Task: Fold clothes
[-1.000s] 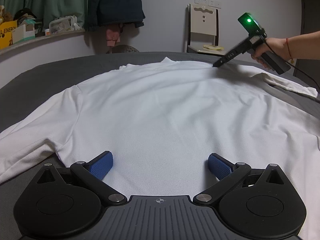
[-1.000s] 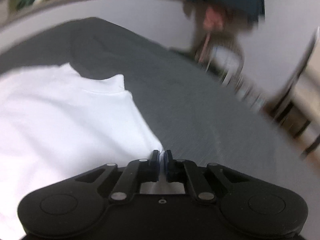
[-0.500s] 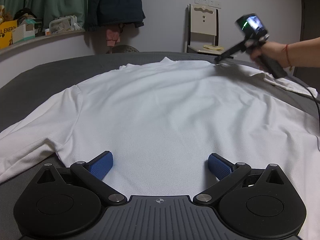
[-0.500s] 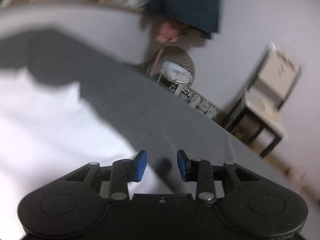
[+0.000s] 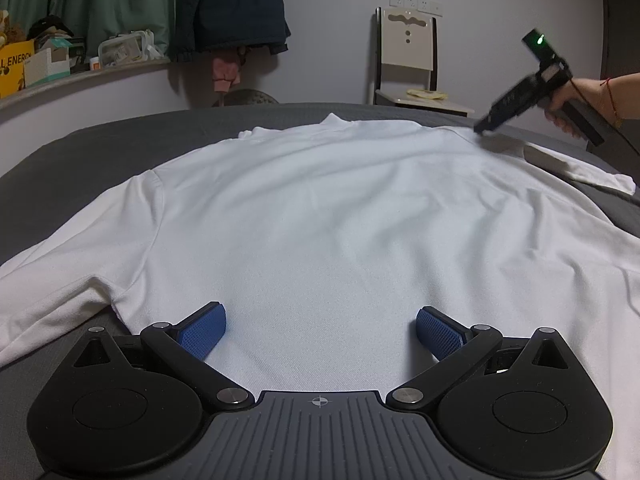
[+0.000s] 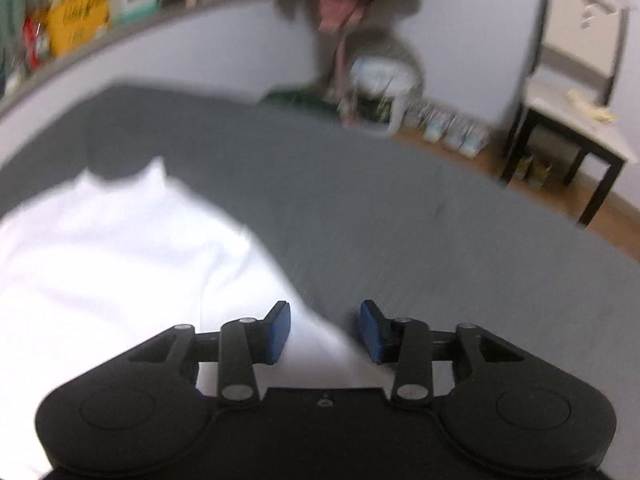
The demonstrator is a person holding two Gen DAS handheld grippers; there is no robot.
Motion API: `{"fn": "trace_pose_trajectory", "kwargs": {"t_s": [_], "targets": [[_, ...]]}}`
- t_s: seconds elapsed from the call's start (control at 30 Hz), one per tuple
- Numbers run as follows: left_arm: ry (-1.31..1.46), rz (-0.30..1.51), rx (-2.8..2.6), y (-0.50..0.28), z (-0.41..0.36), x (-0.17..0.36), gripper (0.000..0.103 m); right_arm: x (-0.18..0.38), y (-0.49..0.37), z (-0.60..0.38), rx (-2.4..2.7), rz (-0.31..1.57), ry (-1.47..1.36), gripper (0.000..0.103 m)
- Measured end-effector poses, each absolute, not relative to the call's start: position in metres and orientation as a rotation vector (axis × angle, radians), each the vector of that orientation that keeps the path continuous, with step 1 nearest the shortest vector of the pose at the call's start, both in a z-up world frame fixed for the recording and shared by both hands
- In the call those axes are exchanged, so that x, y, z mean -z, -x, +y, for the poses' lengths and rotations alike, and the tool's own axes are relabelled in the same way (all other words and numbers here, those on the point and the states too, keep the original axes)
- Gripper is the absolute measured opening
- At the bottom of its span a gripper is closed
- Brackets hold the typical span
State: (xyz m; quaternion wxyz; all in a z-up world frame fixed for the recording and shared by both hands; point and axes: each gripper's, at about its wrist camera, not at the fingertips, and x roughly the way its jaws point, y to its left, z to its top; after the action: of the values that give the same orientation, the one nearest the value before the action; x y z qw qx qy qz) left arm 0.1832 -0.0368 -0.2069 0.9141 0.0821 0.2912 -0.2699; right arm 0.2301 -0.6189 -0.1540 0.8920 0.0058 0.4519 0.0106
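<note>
Barely started: white short-sleeved cotton T-shirt (image 5: 320, 216) spread flat on dark grey bed cover (image 5: 80, 152), 0 folds made, left gripper (image 5: 320, 330) spread wide over hem, right gripper (image 6: 324, 330) part-open, just narrowing, shoulder edge between unpinched.

White T-shirt (image 5: 320, 216): soft matt knit cloth, fine weave showing up close. Under it a grey bedsheet (image 5: 80, 152), matt fabric. The left gripper (image 5: 320, 332) is matt black plastic with blue, rough-textured pads (image 5: 204, 330) and shiny metal pivot pins. Chair (image 5: 408, 60): smooth, cream-painted back.
</note>
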Motion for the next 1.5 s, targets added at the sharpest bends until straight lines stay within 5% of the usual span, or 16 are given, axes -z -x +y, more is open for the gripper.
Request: {"fn": "trace_pose_trajectory", "kwargs": {"t_s": [0.1,0.23,0.3,0.37,0.67,0.9,0.97,1.1,1.27,1.5], "targets": [[-0.169,0.599,0.556,-0.183,-0.037,0.207,0.103,0.163,-0.232,-0.604,0.003,0.913,0.069,0.004],[-0.166,0.599,0.557,-0.183,-0.037,0.208,0.103,0.167,-0.234,-0.594,0.101,0.849,0.115,0.005],[-0.167,0.599,0.556,-0.183,-0.037,0.208,0.103,0.165,-0.23,-0.597,0.124,0.834,0.078,0.011],[-0.166,0.6,0.556,-0.183,-0.037,0.207,0.103,0.154,-0.22,-0.608,0.147,0.785,0.002,0.036],[-0.169,0.604,0.554,-0.185,-0.039,0.207,0.103,0.145,-0.09,-0.656,-0.004,0.919,-0.669,0.038],[-0.131,0.656,0.564,-0.189,-0.034,0.196,0.103,0.149,0.016,-0.617,0.038,1.126,-0.54,0.05],[-0.052,0.72,0.55,-0.185,-0.027,0.182,0.103,0.141,0.041,-0.613,0.041,1.104,-0.568,0.062],[0.111,0.738,0.638,-0.158,-0.002,0.142,0.103,0.119,0.075,-0.588,0.059,1.035,-0.579,0.069],[0.05,0.713,0.771,-0.105,0.019,0.09,0.103,0.089,0.11,-0.542,0.037,0.902,-0.541,0.091],[-0.042,0.614,0.897,-0.033,0.031,0.044,0.103,0.075,0.176,-0.482,0.066,0.699,-0.645,0.095]]}}
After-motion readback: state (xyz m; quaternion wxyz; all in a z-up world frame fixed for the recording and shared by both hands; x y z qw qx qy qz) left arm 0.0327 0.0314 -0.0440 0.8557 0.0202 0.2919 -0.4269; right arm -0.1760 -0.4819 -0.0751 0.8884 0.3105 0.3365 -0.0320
